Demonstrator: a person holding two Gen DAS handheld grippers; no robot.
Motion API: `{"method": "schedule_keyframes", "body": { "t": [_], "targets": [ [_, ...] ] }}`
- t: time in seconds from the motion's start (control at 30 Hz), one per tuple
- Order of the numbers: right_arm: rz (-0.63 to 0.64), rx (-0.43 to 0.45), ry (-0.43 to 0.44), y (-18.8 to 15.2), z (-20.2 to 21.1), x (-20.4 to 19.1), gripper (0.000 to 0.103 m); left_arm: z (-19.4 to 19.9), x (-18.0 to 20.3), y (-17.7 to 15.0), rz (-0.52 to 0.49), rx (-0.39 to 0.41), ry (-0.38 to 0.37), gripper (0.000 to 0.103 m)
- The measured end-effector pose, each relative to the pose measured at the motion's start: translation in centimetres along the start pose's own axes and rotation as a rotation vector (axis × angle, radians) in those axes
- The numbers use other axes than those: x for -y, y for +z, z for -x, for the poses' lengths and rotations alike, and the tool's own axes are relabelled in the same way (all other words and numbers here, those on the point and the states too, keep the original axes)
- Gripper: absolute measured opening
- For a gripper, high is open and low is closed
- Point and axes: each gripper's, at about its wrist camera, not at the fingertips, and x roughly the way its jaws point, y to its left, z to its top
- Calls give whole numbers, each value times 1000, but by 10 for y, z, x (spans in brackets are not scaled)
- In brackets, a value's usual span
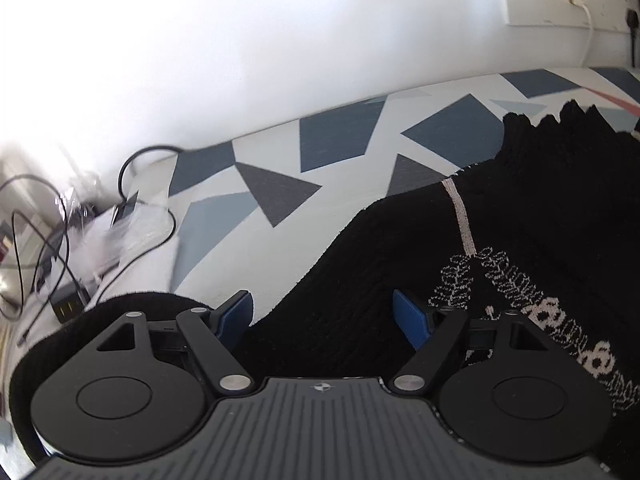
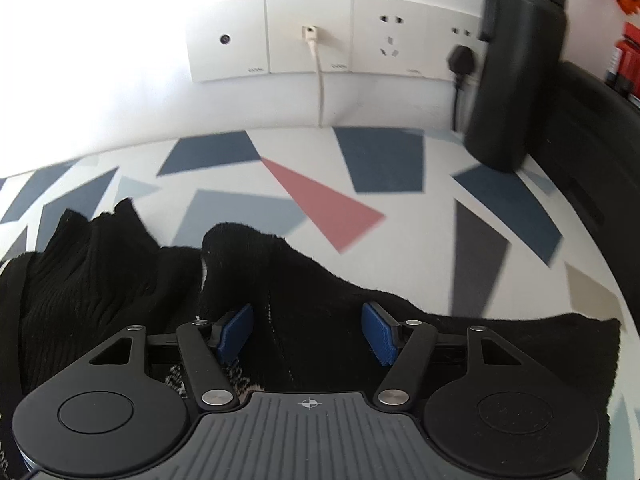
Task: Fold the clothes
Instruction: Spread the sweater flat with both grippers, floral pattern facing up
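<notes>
Low in both frames, the black garment [image 1: 520, 240] lies rumpled on the patterned table [image 1: 340, 136]; the left gripper [image 1: 324, 316] and right gripper [image 2: 308, 332] gape wide above it, holding nothing. Folding looks unfinished.

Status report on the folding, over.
Left hand-held gripper open, right hand-held gripper open, both over black knit garment. Garment rumpled, unfolded. Black bottle stands clear.

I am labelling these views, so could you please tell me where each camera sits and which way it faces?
Left wrist: on the left claw, facing down over its open blue pads at the black sweater and patterned cloth; cables to the left.
Right wrist: on the right claw, open above the sweater, facing the socket panel and black bottle.
Shared: sweater, cloth, sockets.
</notes>
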Motion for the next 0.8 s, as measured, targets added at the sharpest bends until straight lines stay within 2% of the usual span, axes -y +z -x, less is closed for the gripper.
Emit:
{"method": "schedule_keyframes", "body": {
  "t": [0.13, 0.27, 0.3, 0.37, 0.4, 0.47, 0.6, 0.67, 0.7, 0.8],
  "targets": [
    [12, 9, 9, 2, 0, 10, 57, 0, 0, 2, 35, -15, 25, 83],
    [-107, 33, -70, -17, 14, 53, 57, 0, 0, 2, 50, -24, 31, 83],
    [-149, 42, -107, -23, 17, 66, 48, 0, -1, 2, 59, -28, 31, 83],
    [-229, 47, -169, -27, 22, 85, 51, 0, 0, 3, 64, -32, 34, 83],
    [-282, 41, -168, -29, 25, 95, 59, 0, 0, 3, 64, -33, 35, 83],
    [-355, 38, -101, -31, 34, 106, 57, -1, -2, 3, 79, -40, 28, 83],
    [-287, 33, -37, -30, 50, 85, 61, 1, -7, 8, 116, -72, 1, 81],
    [-233, 18, 17, -28, 54, 65, 65, 7, -3, 11, 112, -74, -22, 77],
    [-202, 11, 39, -27, 56, 52, 71, 13, -1, 12, 109, -67, -39, 77],
    [-49, -3, 71, -24, 60, 4, 76, 32, 5, 12, 135, -56, -123, 77]
  ]
}}
